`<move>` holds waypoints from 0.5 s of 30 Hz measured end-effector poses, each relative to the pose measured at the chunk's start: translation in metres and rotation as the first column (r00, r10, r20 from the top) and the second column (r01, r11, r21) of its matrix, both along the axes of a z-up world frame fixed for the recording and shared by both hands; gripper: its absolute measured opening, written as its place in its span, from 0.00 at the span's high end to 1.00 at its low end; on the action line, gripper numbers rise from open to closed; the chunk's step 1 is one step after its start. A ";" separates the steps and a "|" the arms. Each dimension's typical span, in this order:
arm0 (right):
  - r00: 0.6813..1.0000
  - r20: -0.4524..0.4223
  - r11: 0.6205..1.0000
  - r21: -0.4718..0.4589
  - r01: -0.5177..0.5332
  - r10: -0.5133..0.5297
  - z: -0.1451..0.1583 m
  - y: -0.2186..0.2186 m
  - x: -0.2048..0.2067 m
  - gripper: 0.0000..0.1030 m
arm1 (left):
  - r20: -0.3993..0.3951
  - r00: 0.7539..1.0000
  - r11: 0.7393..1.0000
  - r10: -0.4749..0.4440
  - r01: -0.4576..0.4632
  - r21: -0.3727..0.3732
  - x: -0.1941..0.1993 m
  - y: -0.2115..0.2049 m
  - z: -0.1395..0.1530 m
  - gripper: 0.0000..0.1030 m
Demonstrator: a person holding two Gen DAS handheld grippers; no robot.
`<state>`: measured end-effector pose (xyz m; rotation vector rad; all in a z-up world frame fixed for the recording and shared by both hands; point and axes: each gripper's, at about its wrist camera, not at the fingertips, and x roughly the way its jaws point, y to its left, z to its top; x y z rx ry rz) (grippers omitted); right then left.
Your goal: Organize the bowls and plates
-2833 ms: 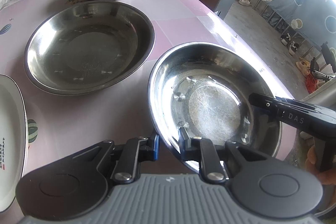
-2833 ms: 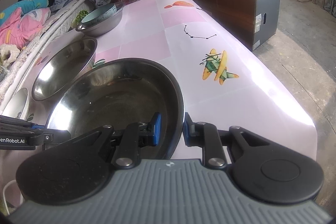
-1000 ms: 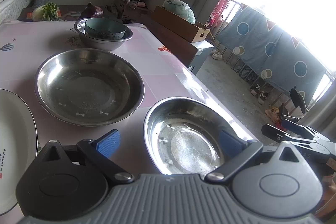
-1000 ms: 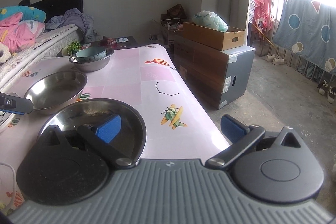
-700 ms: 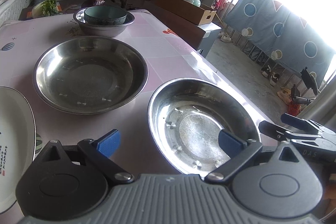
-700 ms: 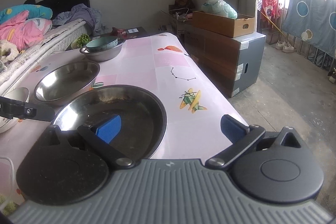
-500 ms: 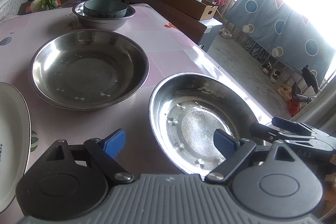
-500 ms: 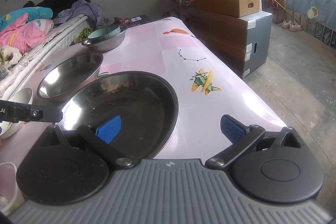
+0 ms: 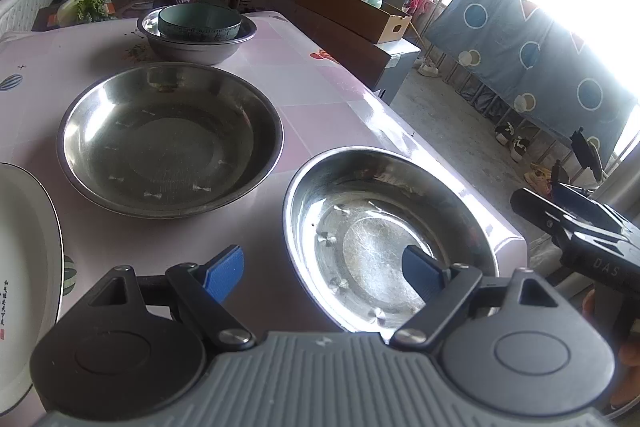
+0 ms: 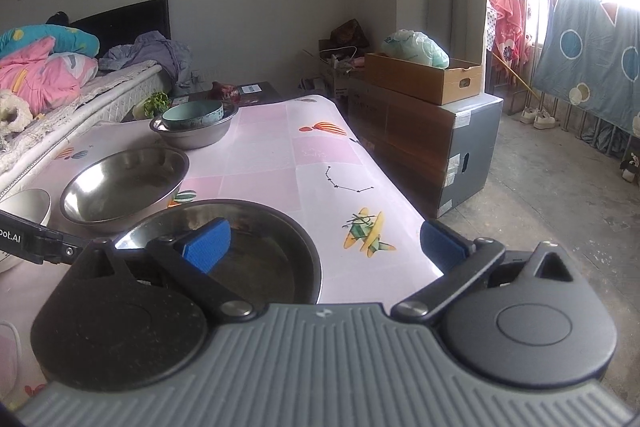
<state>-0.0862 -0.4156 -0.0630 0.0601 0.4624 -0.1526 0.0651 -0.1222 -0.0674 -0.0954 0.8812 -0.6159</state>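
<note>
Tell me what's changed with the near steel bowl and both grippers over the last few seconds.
Both grippers let go of the near steel bowl: each had been clamped on its rim, and now the left gripper and right gripper are open and drawn back, the left's jaws closing slightly on nothing. The bowl now rests on the table. The larger steel bowl, the stacked bowls and the white plate stayed put.

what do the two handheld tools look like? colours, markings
Both match: left tool and right tool have a ribbed grey body, two round black housings, black linkage arms with silver pivot pins, blue textured finger pads. Side-on, white lettering shows: "DAS" on the right, "pot.AI" on the left.
</note>
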 end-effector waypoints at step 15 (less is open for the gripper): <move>0.994 0.106 0.997 0.056 -0.043 0.037 0.003 -0.004 -0.019 0.01 | -0.015 1.000 1.000 -0.002 0.002 -0.004 0.000 0.002 -0.002 0.15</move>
